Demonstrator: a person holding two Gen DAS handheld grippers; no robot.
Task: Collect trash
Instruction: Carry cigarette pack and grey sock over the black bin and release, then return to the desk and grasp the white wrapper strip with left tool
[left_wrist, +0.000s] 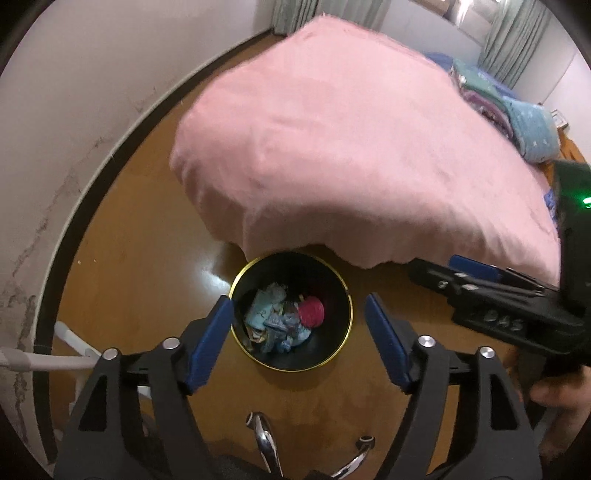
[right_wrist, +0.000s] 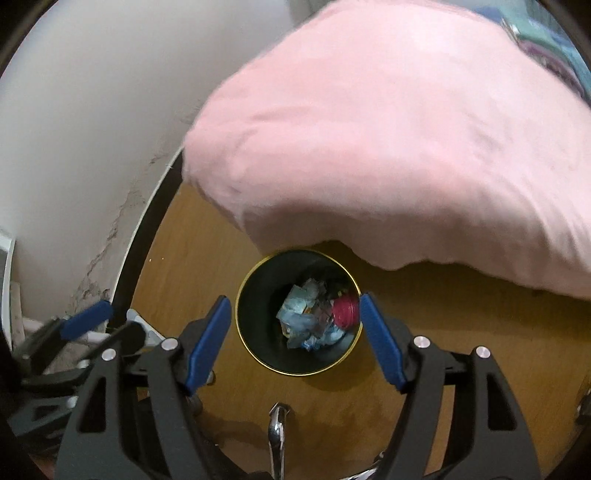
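You are looking steeply down at a round black trash bin (left_wrist: 291, 310) with a thin gold rim, standing upright on the wooden floor (left_wrist: 129, 258) just beside the foot of a bed under a pink cover (left_wrist: 351, 147), whose hanging edge overlaps the bin's far rim. The bin's long axis runs straight up and down, its mouth facing up toward you. In its bottom lies crumpled pale-blue paper and wrappers (left_wrist: 273, 321) with a round red item (left_wrist: 311, 312) beside them. Your left claw (left_wrist: 299, 332) hangs over the bin with its blue pads spread wide and nothing between them. Your right claw (right_wrist: 295, 332) is likewise open and empty above the same bin. The trash appears to be in, so the step in hand looks like clearing away. Lift both claws straight up, keep them apart from each other since they crowd the same spot, and avoid clipping the rim or snagging the pink cover.
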